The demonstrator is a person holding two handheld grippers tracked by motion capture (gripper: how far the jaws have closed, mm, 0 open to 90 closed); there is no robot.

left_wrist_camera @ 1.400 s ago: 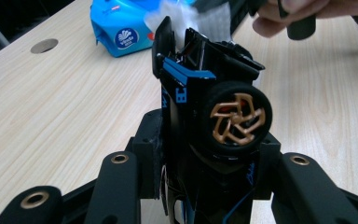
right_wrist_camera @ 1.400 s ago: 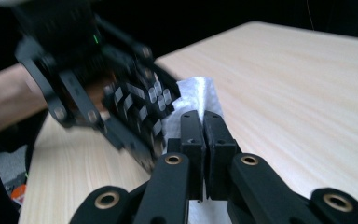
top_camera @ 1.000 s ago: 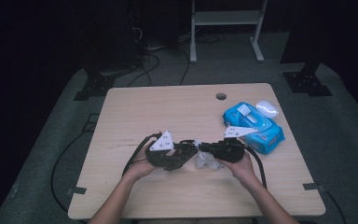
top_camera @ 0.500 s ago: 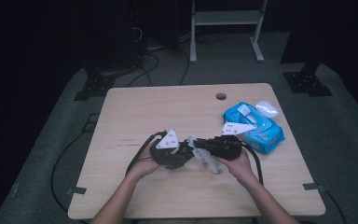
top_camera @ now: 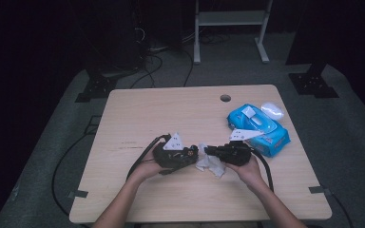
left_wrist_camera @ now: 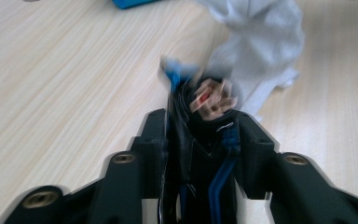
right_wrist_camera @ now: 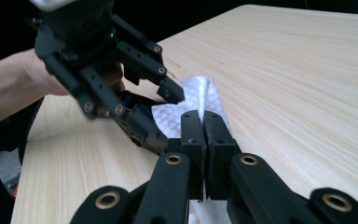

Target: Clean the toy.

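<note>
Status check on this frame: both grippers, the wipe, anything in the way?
Right gripper shut on white wipe. Left gripper jaws just closing, wipe's other edge between them. Blue wipe pack sits apart, nothing blocking.

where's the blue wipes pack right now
In the high view the blue wipes pack lies at the table's right side, just beyond the right hand-held gripper, with a white lid at its far end.

— What do the grippers look like?
— Black left gripper [top_camera: 194,153] and right gripper [top_camera: 211,151], brass screws, grey three-cornered plates, black cables.
— Sleeves?
— Bare forearms, apparently.
</note>
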